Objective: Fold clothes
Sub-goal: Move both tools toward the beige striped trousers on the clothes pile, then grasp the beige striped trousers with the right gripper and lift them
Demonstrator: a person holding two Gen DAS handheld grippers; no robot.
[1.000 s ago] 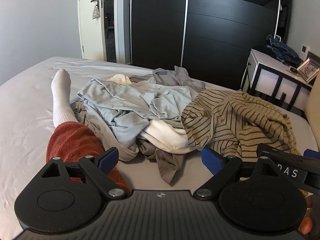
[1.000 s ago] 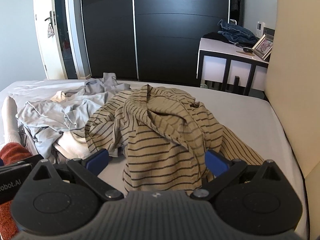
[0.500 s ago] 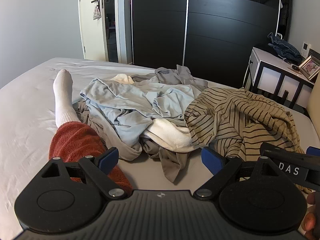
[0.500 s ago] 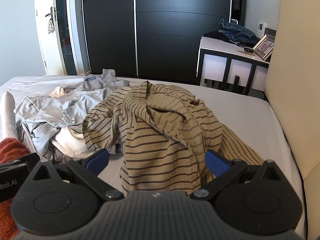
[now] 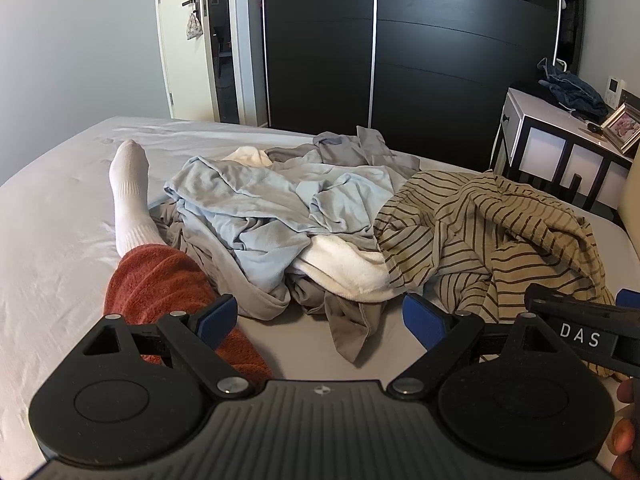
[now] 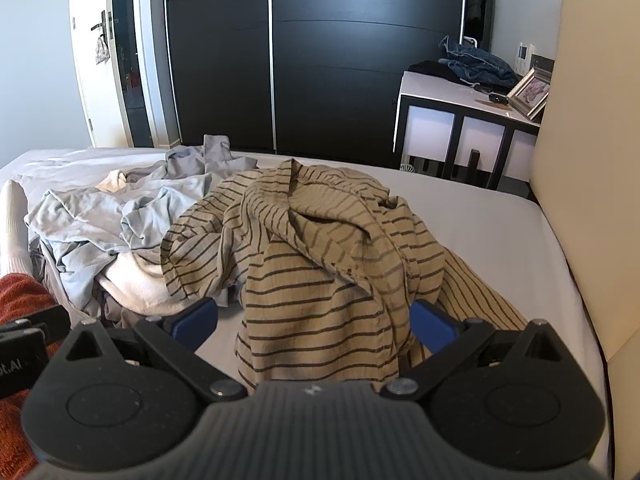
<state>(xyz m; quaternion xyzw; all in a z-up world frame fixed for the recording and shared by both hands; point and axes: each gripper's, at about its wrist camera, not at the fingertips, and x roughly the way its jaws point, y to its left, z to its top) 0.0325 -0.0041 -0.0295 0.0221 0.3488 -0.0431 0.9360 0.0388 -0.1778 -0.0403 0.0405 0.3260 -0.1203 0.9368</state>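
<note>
Both grippers edge closer to the striped shirt [image 6: 320, 264]; right gripper [image 6: 314, 320] and left gripper [image 5: 320, 316] gape empty before it.

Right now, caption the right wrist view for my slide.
Open right gripper poised over crumpled striped shirt on the bed.

A home bedroom: a bed [image 6: 500, 232] with white sheet, black sliding wardrobe [image 6: 320, 60], nightstand [image 6: 460, 120] with framed photo [image 6: 530, 94].
</note>
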